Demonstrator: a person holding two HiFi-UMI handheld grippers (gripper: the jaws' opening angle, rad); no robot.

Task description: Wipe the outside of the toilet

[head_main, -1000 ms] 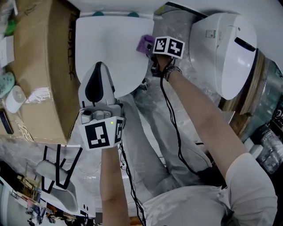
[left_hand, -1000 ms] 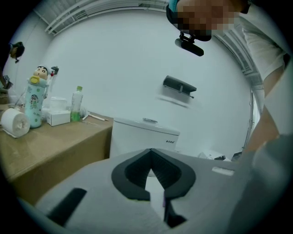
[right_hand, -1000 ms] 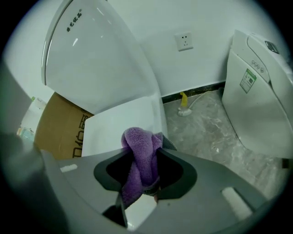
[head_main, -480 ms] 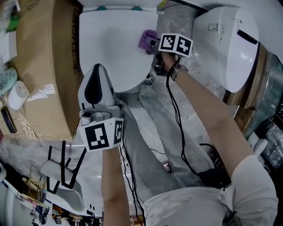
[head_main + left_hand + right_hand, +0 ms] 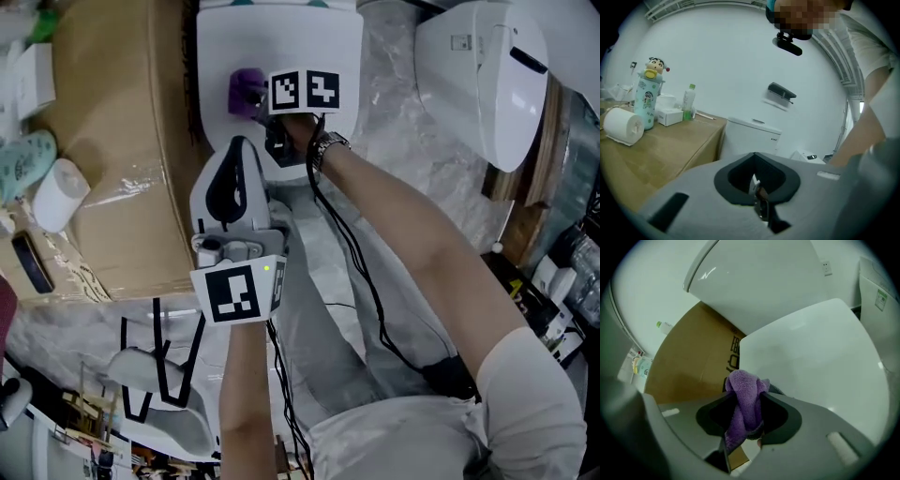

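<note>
The wiping looked only partly done, with the sides likely left. The right gripper (image 5: 260,94) squeezed a purple cloth (image 5: 246,90) over the left part of the toilet (image 5: 323,42) lid. The left gripper (image 5: 238,150) was clenched, holding nothing. The toilet stood far off, right of a brown box (image 5: 112,141), white and shiny.

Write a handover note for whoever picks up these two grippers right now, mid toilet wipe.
Right gripper: shut on the purple cloth, over the closed toilet lid, near its cardboard box side.
Left gripper: shut, empty, by the lid's front edge.
Done: cloth in grip and at the lid; no telling which surfaces are wiped.
Left: probably the rest of the lid, then the tank.
</note>
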